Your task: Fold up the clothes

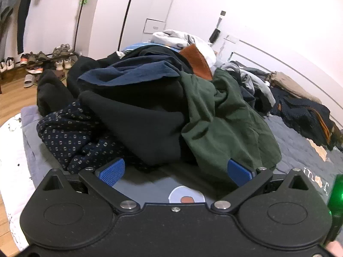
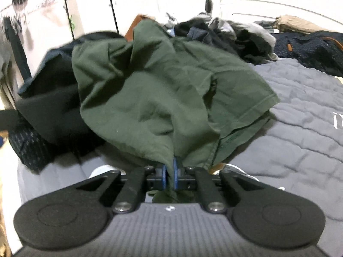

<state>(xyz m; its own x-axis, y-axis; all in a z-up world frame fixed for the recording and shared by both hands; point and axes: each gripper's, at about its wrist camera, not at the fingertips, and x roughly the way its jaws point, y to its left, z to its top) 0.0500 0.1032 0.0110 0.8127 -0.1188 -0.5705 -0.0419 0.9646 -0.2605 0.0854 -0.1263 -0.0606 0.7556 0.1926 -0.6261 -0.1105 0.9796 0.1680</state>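
Observation:
A heap of clothes lies on a grey quilted bed [image 2: 300,107]. A dark green garment [image 2: 163,90] drapes down the heap's near right side, and in the left wrist view this green garment [image 1: 227,115] sits right of a black garment [image 1: 145,120]. My right gripper [image 2: 170,174] is shut on the green garment's lower edge, a fold of cloth pinched between its blue pads. My left gripper [image 1: 174,172] stands open just before the heap, its blue pads [image 1: 113,171] wide apart with only bedding between them. A navy patterned garment [image 1: 68,137] lies at the heap's left foot.
More clothes lie piled along the bed's far right, dark blue [image 1: 304,111] and beige [image 1: 289,83]. A shoe rack [image 1: 42,60] stands on the wooden floor at left, beside white wardrobe doors [image 1: 133,10]. Hanging clothes [image 1: 23,10] fill the far left.

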